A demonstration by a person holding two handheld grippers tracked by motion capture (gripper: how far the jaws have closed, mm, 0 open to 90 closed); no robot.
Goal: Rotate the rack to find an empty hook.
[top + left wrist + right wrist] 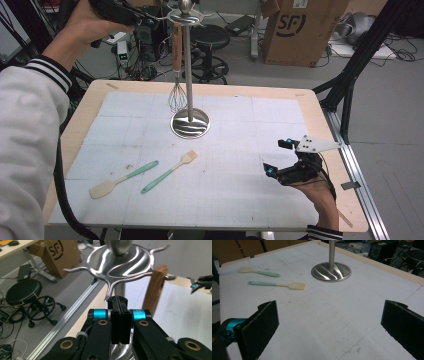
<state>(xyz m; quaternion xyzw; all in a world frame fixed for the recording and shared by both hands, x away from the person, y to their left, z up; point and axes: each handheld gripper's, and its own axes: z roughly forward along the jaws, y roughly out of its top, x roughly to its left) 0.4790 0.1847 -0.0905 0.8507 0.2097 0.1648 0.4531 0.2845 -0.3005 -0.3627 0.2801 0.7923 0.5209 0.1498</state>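
My left sleeve (27,125) is pale grey-white with a ribbed cuff (49,71) striped black and white; the right cuff (324,232) bears the same stripes. My left tongs (120,300) are black — two thick links with brass-ringed pivots, bright blue collars below the flat black pads. A black cable (65,200) trails from them. My right tongs (280,157) are black too, blue-tipped, topped by a grey three-cornered plate (316,144) — dotted with small holes.
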